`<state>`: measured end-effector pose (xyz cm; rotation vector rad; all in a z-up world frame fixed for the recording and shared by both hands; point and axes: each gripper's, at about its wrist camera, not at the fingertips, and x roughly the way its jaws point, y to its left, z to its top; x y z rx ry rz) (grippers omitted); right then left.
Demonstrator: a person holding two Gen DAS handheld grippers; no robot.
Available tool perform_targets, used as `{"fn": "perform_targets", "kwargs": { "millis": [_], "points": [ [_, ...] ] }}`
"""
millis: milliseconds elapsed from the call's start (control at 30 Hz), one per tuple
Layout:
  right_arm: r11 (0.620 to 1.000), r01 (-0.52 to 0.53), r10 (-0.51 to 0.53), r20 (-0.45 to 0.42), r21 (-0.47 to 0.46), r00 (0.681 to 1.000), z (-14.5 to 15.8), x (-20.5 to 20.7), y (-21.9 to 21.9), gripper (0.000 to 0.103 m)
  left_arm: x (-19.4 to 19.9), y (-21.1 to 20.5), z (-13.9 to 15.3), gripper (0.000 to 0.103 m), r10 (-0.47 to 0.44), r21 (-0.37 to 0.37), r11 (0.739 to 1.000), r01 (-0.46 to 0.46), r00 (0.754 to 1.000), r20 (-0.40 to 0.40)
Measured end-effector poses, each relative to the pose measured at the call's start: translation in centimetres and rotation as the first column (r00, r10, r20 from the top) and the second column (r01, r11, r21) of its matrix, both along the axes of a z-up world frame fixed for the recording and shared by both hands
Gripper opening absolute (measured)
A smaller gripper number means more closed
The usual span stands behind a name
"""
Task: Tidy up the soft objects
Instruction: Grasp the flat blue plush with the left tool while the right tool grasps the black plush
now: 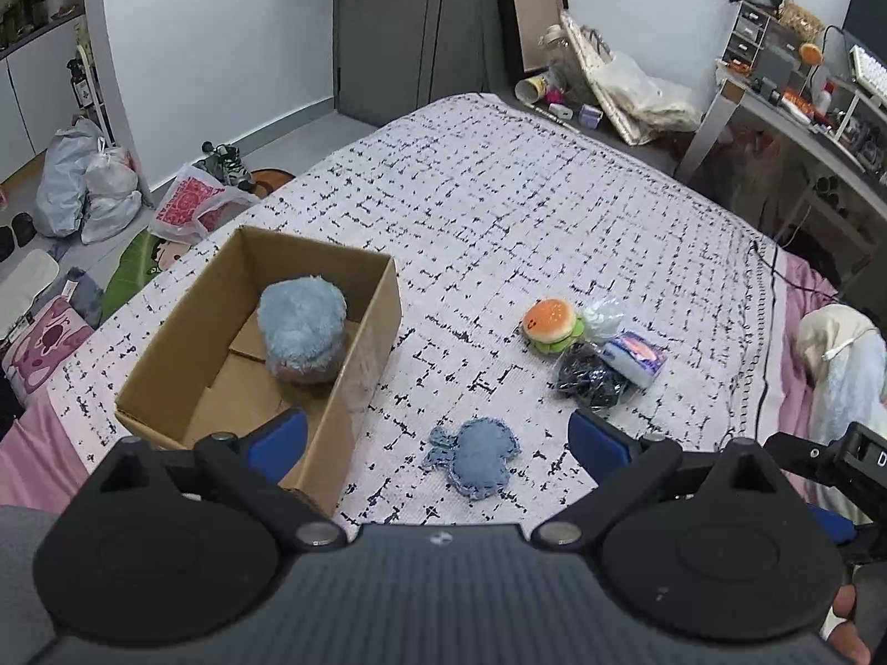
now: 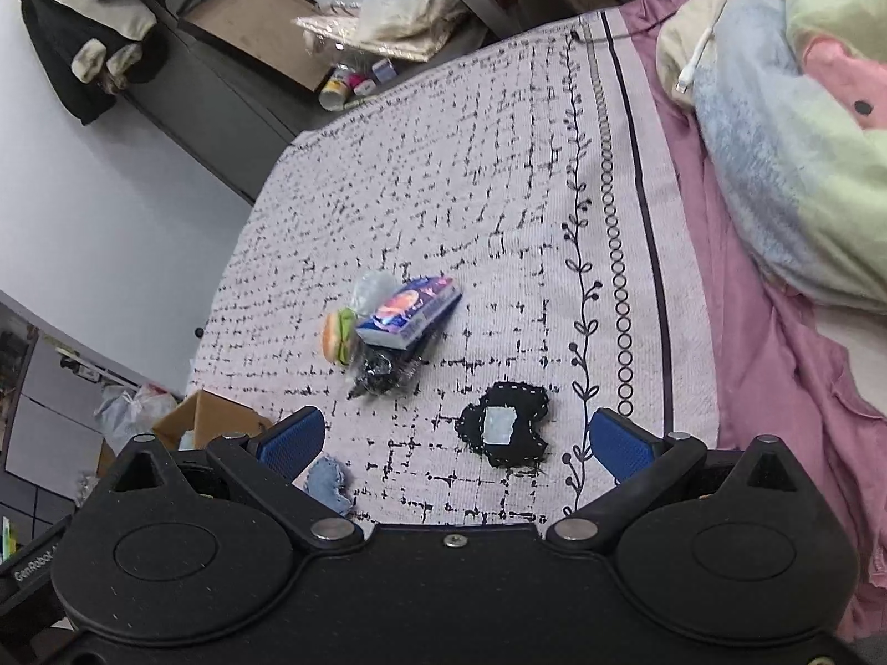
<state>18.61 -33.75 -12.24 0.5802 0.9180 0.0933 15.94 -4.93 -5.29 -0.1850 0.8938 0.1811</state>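
An open cardboard box (image 1: 355, 332) sits on the bed at the left, with a fluffy blue plush (image 1: 302, 330) inside. My left gripper (image 1: 438, 440) is open and empty, above a denim patch toy (image 1: 477, 460) lying between its fingers. A burger plush (image 1: 551, 324), a clear bag (image 1: 601, 318), a tissue pack (image 1: 635, 357) and a black bundle (image 1: 590, 379) lie to the right. My right gripper (image 2: 457, 440) is open and empty, above a black patch toy (image 2: 507, 432). In the right wrist view the tissue pack (image 2: 410, 313), burger plush (image 2: 337, 338) and denim toy (image 2: 331, 485) also show.
The bed cover (image 1: 526, 210) is white with black dashes over a pink sheet (image 2: 776, 377). A pile of soft bedding (image 2: 787, 127) lies at the right. Bags (image 1: 88, 188) and clutter stand on the floor at the left; a desk (image 1: 804, 111) stands at the far right.
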Motion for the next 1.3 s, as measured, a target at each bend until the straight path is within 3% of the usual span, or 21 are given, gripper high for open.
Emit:
{"fn": "perform_targets", "kwargs": {
  "millis": [433,867,1067,1200,1300],
  "points": [
    [1.000,0.002,-0.004,-0.086,-0.025,0.996,-2.7,2.9,0.3,0.102,3.1,-2.0,-5.2,0.097,-0.009,0.011,1.000,0.010,0.996,-0.090],
    [0.998,0.051,-0.043,-0.204,0.034,0.978,-6.4,5.2,-0.4,0.089,6.9,-2.7,-10.7,0.096,0.011,0.014,1.000,-0.008,0.983,-0.181],
    [0.999,0.041,-0.033,-0.249,0.024,0.968,-7.9,6.2,0.1,0.086,8.3,-2.2,-12.7,0.091,0.034,0.008,0.999,-0.033,0.976,-0.217],
    [1.000,0.026,-0.021,-0.279,0.013,0.960,-8.7,6.8,0.7,0.077,8.5,-1.9,-14.2,0.078,0.043,-0.002,0.999,-0.045,0.969,-0.242],
    [1.000,0.014,-0.017,-0.290,-0.012,0.957,-9.1,7.1,1.2,0.076,8.4,-1.6,-14.9,0.070,0.049,-0.034,0.998,-0.059,0.969,-0.242]
  ]
}}
